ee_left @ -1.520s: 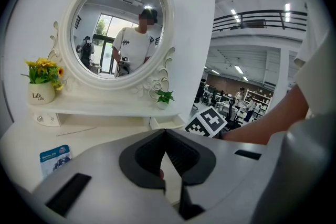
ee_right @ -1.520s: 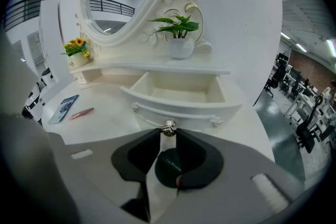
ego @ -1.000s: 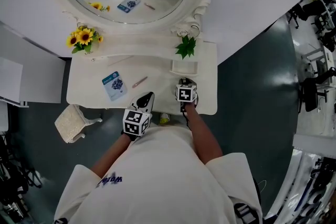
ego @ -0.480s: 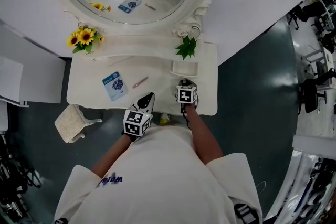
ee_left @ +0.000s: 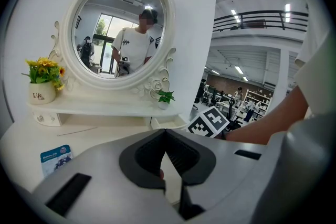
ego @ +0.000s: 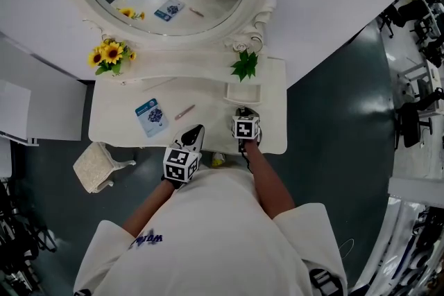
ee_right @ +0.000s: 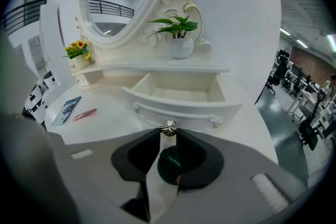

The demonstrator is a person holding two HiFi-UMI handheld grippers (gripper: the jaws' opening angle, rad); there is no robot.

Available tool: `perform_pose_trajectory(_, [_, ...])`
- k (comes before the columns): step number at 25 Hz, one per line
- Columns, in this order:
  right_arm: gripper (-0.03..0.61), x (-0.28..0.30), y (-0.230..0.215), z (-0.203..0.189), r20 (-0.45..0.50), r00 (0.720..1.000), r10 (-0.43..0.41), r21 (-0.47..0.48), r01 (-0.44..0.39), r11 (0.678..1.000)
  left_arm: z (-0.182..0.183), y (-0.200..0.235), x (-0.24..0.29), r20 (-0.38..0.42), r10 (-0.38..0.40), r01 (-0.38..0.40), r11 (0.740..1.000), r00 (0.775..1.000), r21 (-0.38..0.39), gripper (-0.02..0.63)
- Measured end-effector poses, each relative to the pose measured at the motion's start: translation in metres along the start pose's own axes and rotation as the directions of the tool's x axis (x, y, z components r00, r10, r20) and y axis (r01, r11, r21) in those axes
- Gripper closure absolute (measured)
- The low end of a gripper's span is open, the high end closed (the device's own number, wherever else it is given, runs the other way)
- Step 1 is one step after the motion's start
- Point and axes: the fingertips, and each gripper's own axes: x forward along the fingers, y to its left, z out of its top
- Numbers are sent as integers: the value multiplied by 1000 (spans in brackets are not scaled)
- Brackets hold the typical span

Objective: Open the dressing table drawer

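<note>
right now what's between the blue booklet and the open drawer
A slim pink stick lies on the tabletop between blue booklet and open drawer, clearest in the head view.

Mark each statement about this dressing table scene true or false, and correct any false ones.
1. The small drawer stands pulled out. True.
2. The left claw grips the drawer knob. False: it is shut on nothing. The right claw is closed on the knob.
3. In the head view, the sunflowers stand left of the green plant. True.
4. The blue booklet lies inside the drawer. False: it lies on the tabletop, beside the pink pen.
</note>
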Motion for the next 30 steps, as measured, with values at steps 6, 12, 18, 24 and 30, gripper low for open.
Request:
perform_pose_trajectory(6, [474,-2,-1,-1,-3,1000,0,3,0,1000,-1,1,3,-5,1,-1,1000,1000,2,606])
perform_pose_trajectory(12, [472,0,-1,0,10,1000,8,12,-8,1000,-1,0,3,-8,1,-1,1000,1000,2,606])
perform_pose_trajectory(18, [468,-1,0,0,23,1000,10,23,-11,1000,-3,1,2,-12,5,-5,1000,1000,0,606])
perform_pose_trajectory(24, [439,-10,2,-1,39,998,40,56,-43,998,-8,6,0,-18,18,-18,1000,1000,-10,606])
perform_pose_trajectory(30, [440,-28,3,8,82,995,62,47,-66,997,-7,13,-2,-12,33,-33,999,999,-18,606])
